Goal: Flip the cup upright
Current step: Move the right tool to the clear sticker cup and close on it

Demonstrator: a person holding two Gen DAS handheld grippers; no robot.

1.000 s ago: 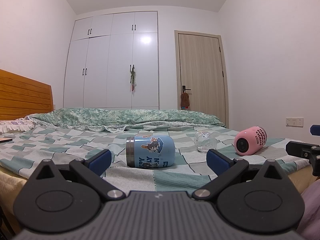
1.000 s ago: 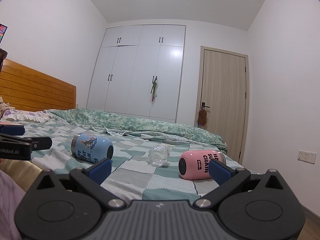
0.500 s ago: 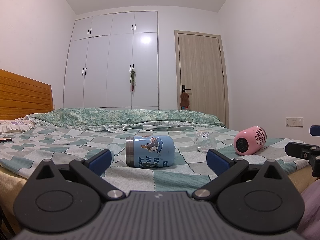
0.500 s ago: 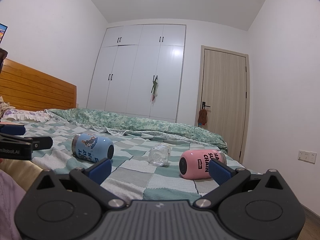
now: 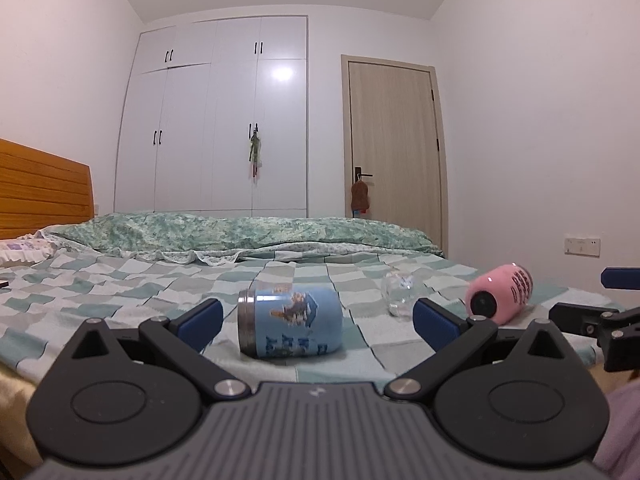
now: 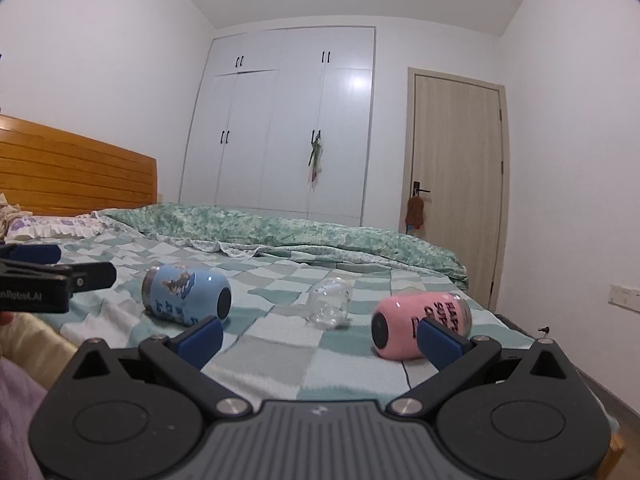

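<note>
Three cups lie on their sides on the checked bedspread (image 5: 120,292). A blue cartoon cup (image 5: 290,322) lies straight ahead of my left gripper (image 5: 318,318), which is open and empty, its fingers wide either side of the cup but short of it. A clear glass (image 5: 398,294) lies in the middle. A pink cup (image 5: 502,298) lies at the right. In the right wrist view my right gripper (image 6: 320,336) is open and empty, near the pink cup (image 6: 416,330), with the glass (image 6: 330,308) and blue cup (image 6: 186,298) further left.
A rumpled green duvet (image 5: 240,234) lies along the far side of the bed. A wooden headboard (image 5: 40,192) stands at the left. A white wardrobe (image 5: 224,120) and a closed door (image 5: 394,144) are behind. The bed's right edge drops off near the pink cup.
Both grippers have moved forward a little toward the cups, which look larger. The cups have not moved, and both grippers stay open.
</note>
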